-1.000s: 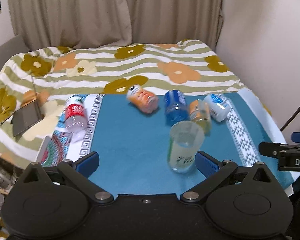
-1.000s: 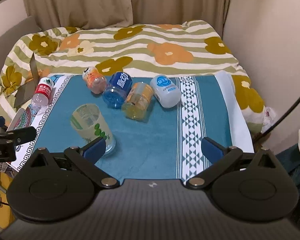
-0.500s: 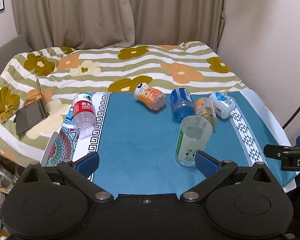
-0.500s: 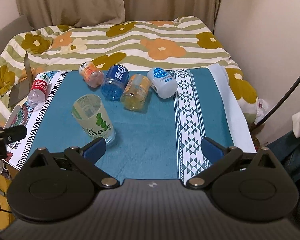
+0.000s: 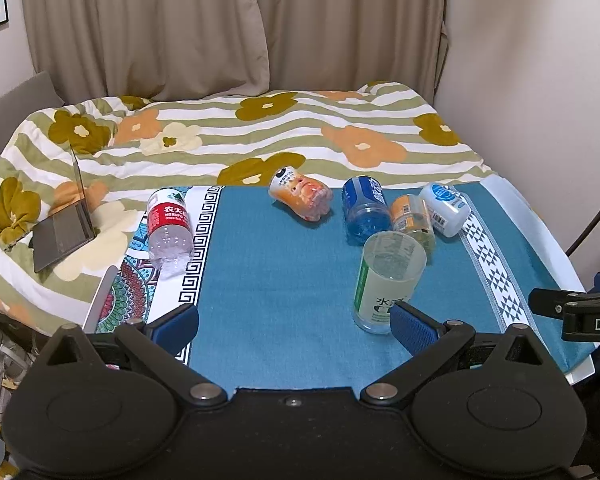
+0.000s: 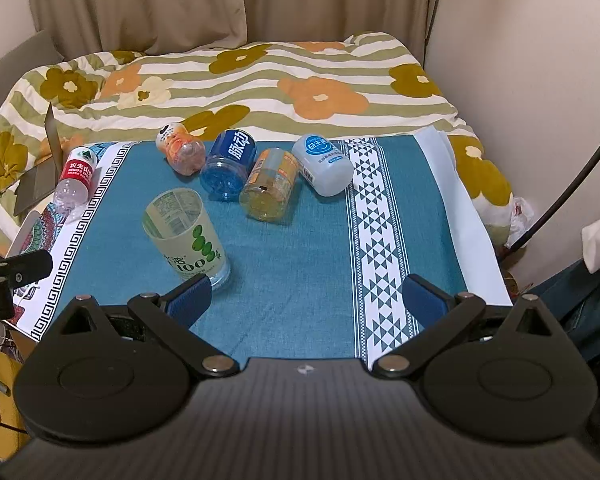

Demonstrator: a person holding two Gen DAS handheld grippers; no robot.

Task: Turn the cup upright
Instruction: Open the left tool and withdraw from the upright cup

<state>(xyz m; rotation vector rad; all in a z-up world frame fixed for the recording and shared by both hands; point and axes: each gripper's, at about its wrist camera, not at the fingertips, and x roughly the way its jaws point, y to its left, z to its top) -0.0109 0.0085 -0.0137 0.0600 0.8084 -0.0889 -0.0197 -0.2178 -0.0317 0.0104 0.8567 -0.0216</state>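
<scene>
Translucent plastic cup with green label [image 5: 387, 280] [image 6: 185, 242] stands upright, mouth up, on teal woven cloth [image 5: 276, 280]. Left gripper [image 5: 294, 322] and right gripper [image 6: 306, 300] both spread wide, holding nothing. 4 toppled bottles behind cup.

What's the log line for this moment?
cup: upright on blue cloth, mouth up | left gripper: open, empty | right gripper: open, empty | five bottles lying behind cup
</scene>
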